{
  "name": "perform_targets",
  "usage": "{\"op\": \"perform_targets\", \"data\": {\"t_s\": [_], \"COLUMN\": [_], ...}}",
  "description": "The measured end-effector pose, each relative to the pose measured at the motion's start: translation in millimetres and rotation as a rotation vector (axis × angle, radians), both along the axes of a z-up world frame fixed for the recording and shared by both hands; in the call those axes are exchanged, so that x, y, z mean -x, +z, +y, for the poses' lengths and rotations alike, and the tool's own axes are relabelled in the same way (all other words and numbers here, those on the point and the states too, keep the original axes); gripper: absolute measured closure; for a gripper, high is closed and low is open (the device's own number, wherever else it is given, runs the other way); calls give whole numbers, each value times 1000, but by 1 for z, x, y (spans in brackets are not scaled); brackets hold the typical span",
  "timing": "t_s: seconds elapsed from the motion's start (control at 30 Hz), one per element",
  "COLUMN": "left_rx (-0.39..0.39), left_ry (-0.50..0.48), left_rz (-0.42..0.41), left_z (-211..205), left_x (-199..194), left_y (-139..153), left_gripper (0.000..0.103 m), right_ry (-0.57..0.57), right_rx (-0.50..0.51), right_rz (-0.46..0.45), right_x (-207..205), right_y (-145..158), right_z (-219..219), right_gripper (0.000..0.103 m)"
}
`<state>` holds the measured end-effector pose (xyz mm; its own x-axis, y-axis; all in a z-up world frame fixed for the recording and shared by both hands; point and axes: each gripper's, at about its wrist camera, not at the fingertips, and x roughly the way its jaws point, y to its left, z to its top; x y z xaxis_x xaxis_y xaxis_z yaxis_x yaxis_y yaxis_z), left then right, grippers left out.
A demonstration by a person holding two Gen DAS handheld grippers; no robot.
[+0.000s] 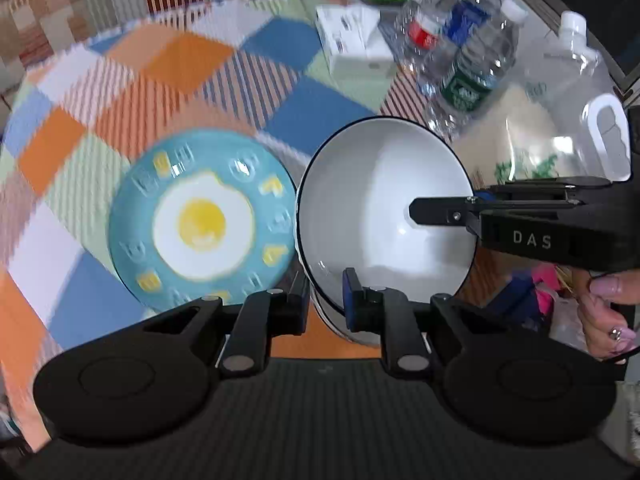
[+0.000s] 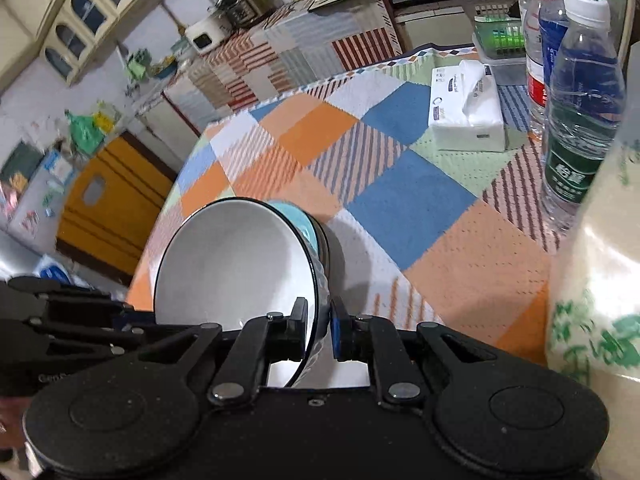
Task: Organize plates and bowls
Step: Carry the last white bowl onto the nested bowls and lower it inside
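Both the left gripper (image 1: 325, 300) and right gripper (image 2: 319, 330) clamp the tilted white bowl's (image 1: 380, 208) rim (opposite edges), beside the egg-print plate (image 1: 202, 220).

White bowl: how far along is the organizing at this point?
Nothing looks stacked yet. In hand: the white bowl, tilted, with its rim clamped by both the left gripper and the right gripper. Left to do: setting it down with the egg-pattern plate beside it, over the checked tablecloth.
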<state>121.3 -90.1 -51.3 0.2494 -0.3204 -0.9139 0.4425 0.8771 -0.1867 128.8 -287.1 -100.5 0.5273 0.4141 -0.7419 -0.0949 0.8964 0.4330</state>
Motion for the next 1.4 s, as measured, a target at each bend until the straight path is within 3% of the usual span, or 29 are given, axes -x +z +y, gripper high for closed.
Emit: {"op": "perform_targets", "data": {"t_s": [0.17,0.4,0.6,1.0,1.4], "left_rx": [46,47,6,9,25], "left_ry": [42,43,46,53,-7], "left_rz": [113,167,173,189,125], "left_z": [0,-2,-8,-9,-6], "left_x": [7,12,10,6,12], "left_y": [-21,-36,-47,-59,-52], "left_gripper": [88,87,87,84,80], "right_ry": [38,81,137,220,203], "right_rx": [125,232,365,617,617], "right_rz": [-22,-32,-101,-209,-237], "right_x": [19,33,43,51,58], "right_y": [-7,-21,-29,-41,-47], "right_z": [9,17,33,59,57], "right_gripper": [87,88,86,83,81]}}
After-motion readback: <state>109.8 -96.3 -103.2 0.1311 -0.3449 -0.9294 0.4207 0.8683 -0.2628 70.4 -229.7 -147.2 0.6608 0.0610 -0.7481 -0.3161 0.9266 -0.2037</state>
